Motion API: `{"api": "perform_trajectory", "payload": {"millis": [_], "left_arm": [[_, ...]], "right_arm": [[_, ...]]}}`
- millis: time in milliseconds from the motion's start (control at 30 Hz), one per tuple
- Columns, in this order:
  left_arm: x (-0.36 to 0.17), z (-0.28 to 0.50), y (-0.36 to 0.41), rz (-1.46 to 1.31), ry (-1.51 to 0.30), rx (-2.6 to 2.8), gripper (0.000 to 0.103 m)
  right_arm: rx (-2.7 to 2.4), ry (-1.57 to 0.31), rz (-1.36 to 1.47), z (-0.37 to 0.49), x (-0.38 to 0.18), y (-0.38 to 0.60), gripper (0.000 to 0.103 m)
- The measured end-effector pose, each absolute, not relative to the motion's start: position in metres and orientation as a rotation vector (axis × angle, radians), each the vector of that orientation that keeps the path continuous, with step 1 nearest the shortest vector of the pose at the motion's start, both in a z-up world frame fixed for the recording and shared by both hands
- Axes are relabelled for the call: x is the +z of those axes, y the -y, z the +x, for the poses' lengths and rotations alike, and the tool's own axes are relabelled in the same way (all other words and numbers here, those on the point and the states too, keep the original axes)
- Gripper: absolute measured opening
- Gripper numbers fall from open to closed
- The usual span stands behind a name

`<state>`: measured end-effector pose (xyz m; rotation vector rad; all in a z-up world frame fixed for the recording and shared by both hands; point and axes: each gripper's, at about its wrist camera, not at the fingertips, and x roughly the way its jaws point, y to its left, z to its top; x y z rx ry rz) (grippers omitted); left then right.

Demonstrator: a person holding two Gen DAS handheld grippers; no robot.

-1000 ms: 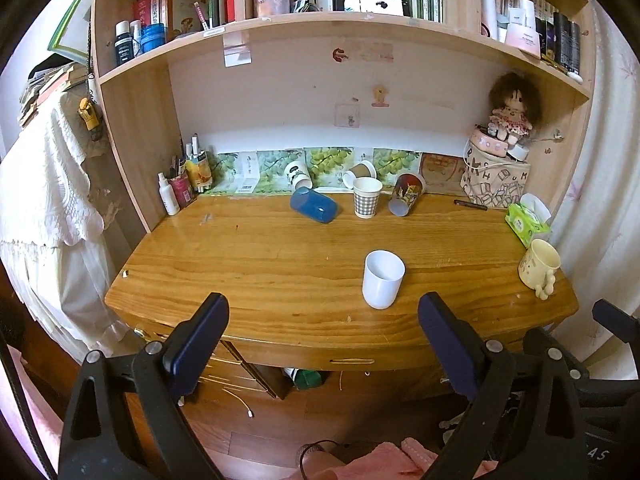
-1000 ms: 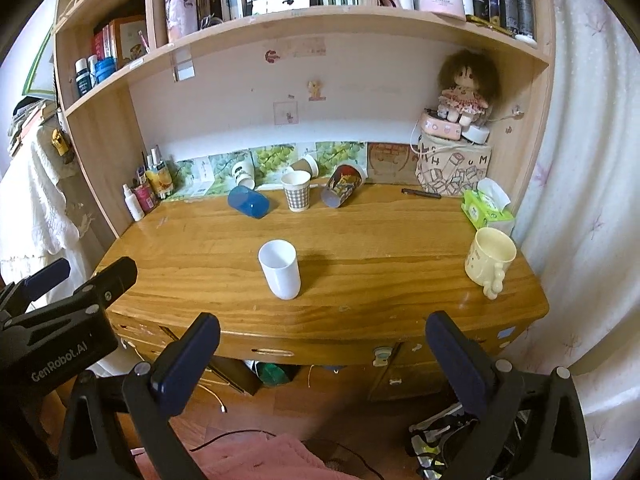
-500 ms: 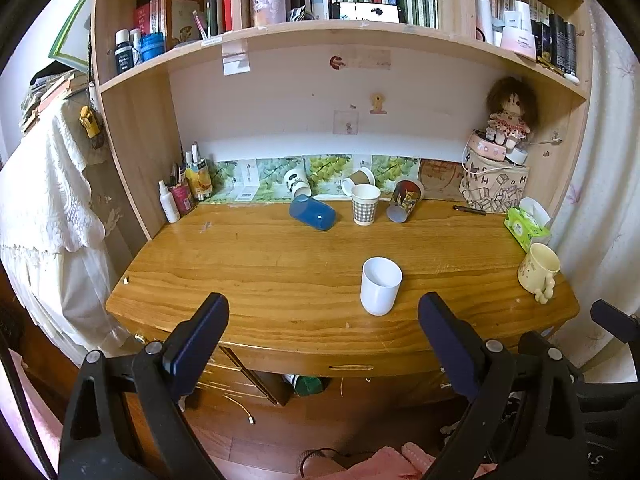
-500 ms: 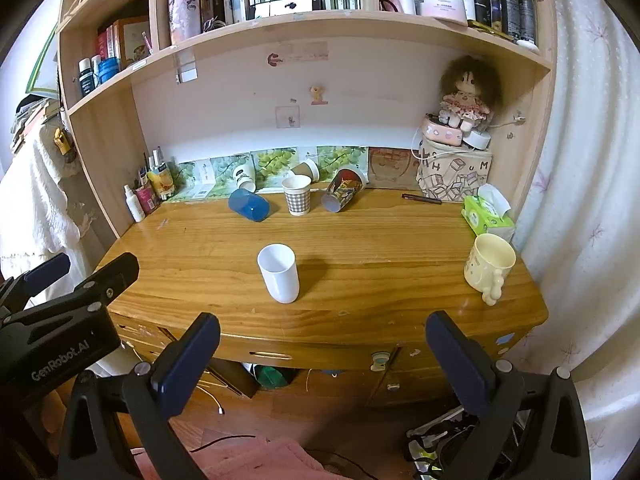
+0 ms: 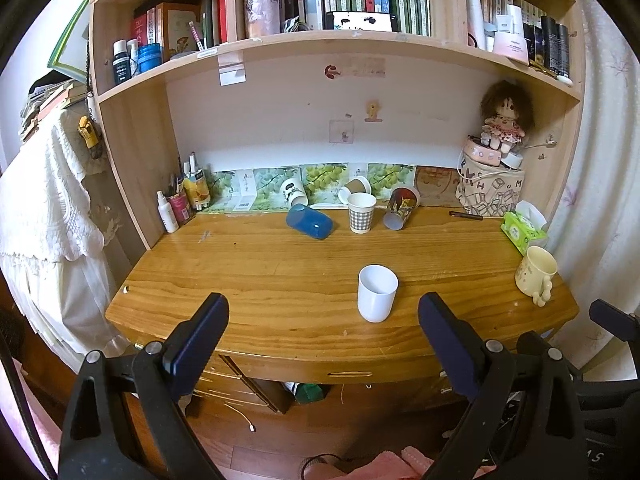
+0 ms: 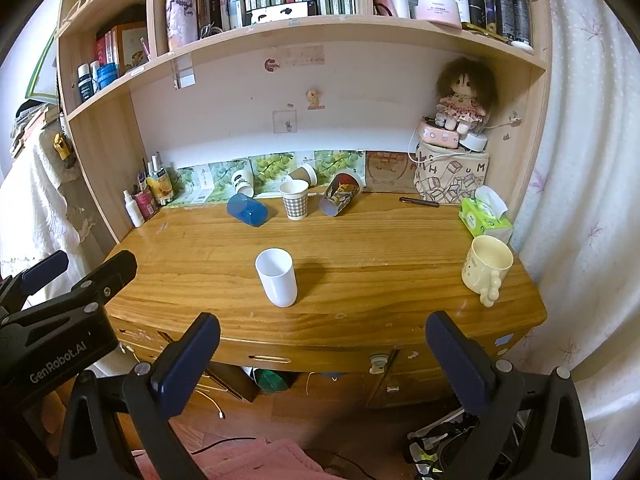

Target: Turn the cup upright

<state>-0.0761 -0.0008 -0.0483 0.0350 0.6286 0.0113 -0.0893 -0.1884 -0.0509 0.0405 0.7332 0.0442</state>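
Nearest the cameras, both grippers are held off the front edge of the surface (image 5: pixel 280 280), above the floor. The left gripper (image 5: pixel 324 320) has its two dark pads spread wide apart with nothing between them; the right gripper (image 6: pixel 322 338) is likewise spread wide and empty. In the right wrist view the left gripper's black body shows at the far left, its lower part cut off by the frame.

Just ahead of the left gripper and slightly toward its right pad, the white cup (image 5: pixel 377 293) stands upright on the surface, mouth up; from the right gripper it sits ahead and toward the left pad (image 6: pixel 276 277). Well off to the right, near the surface's edge, stands a cream mug (image 6: pixel 487 268) with its handle toward the cameras.

Farther ahead, along the back of the surface, a blue cup (image 5: pixel 309 221) lies on its side, a checked paper cup (image 5: pixel 361 213) stands upright just beside it, and a printed cup (image 5: pixel 401 208) leans tilted. Behind these, two more cups (image 5: pixel 295 193) lie tipped against the wall; their prints are too small to read. A green tissue pack (image 5: pixel 523 231) sits far right, and a doll (image 5: pixel 505 117) perches above on a box.
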Motion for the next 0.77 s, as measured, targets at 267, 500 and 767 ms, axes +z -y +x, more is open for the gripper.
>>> {"api": "perform_trajectory", "payload": {"millis": [267,500,767], "left_arm": [[-0.0460,-0.0798,0.0020,0.041,-0.607,0.003,0.097],[-0.0417,-0.0832,0.0023,0.043,-0.573,0.003,0.097],[-0.0411,-0.0839,0.0026,0.042,-0.569,0.005,0.097]], "right_arm": [[0.036,-0.726,0.040,-0.0893,-0.0484,0.1874,0.103],[0.035,-0.721,0.043,-0.0902,-0.0471,0.1885,0.103],[0.026,-0.713,0.034,-0.0906,-0.0430,0.1846,0.103]]}}
